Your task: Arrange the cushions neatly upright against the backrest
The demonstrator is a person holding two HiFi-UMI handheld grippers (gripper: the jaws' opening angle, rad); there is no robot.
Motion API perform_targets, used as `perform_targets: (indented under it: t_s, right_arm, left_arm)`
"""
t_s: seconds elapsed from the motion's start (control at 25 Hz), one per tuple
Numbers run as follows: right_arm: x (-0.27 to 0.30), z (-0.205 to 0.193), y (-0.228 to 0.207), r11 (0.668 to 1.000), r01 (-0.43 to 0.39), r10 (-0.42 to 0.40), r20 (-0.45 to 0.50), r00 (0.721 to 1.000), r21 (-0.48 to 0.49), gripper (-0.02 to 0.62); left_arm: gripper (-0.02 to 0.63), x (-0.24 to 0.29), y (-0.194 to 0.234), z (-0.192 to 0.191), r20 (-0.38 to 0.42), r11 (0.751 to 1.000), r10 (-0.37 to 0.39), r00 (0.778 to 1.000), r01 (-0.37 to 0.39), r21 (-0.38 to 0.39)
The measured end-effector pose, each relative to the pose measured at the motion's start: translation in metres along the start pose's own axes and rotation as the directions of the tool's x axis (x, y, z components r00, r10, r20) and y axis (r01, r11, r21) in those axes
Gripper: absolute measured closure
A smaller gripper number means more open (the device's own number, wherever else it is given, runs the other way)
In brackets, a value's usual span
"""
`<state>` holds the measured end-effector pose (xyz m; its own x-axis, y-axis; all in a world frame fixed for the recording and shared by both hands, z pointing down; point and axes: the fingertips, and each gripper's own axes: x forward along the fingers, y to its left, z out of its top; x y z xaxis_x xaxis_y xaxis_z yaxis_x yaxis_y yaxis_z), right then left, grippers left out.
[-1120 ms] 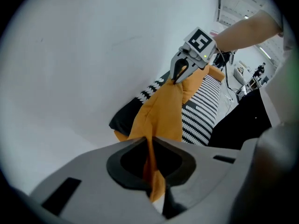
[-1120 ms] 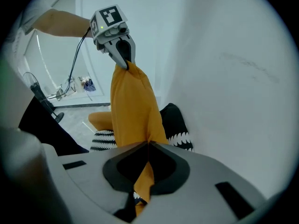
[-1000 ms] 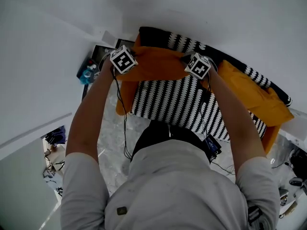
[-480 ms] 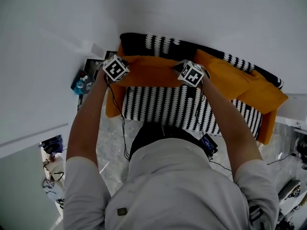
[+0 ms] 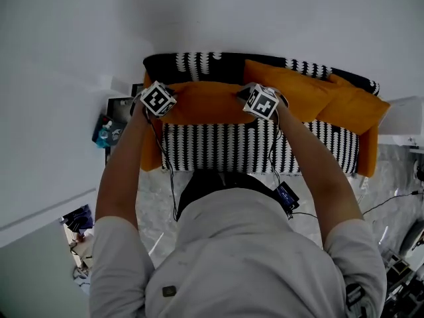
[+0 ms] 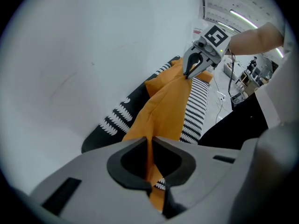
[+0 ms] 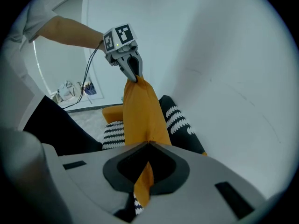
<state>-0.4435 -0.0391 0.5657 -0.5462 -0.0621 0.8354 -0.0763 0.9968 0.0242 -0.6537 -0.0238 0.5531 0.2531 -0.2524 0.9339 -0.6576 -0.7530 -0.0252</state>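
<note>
An orange cushion (image 5: 205, 102) hangs stretched between both grippers over the left end of the black-and-white patterned sofa seat (image 5: 225, 148), just in front of the backrest (image 5: 199, 63). My left gripper (image 5: 163, 107) is shut on its left top corner; the fabric (image 6: 163, 106) runs out of the closed jaws (image 6: 155, 190). My right gripper (image 5: 253, 99) is shut on the other top corner, with the cloth (image 7: 140, 111) pinched in its jaws (image 7: 141, 192). Each gripper view shows the other gripper: the right (image 6: 191, 70) and the left (image 7: 133, 73). Two more orange cushions (image 5: 291, 85) (image 5: 354, 105) lean against the backrest to the right.
A white wall (image 5: 265, 12) rises directly behind the sofa. A low stand with blue items (image 5: 106, 130) sits off the sofa's left end, a white unit (image 5: 404, 118) off its right end. Cables (image 5: 391, 201) trail over the marble floor (image 5: 156, 197).
Both grippers have moved together with the cushion held between them. The head view has swung, so the sofa now lies level across the picture and the whole backrest shows above the cushion.
</note>
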Motion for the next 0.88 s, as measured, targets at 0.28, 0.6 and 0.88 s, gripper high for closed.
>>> perform_targets:
  t_s: [0.28, 0.6, 0.88]
  right_arm:
    - [0.007, -0.006, -0.006, 1.0, 0.015, -0.014, -0.034, 0.999, 0.028, 0.568]
    - [0.05, 0.003, -0.018, 0.997, 0.017, -0.011, -0.088, 0.996, 0.075, 0.568]
    - [0.097, 0.017, -0.033, 0.993, 0.019, -0.004, -0.126, 0.992, 0.12, 0.568]
  left_arm:
    - [0.575, 0.023, 0.012, 0.006, -0.003, 0.998, -0.05, 0.999, 0.05, 0.025]
    - [0.575, 0.054, 0.048, -0.012, -0.018, 0.991, -0.116, 0.993, 0.117, 0.062]
    - [0.575, 0.086, 0.093, -0.035, -0.032, 0.984, -0.163, 0.986, 0.165, 0.073]
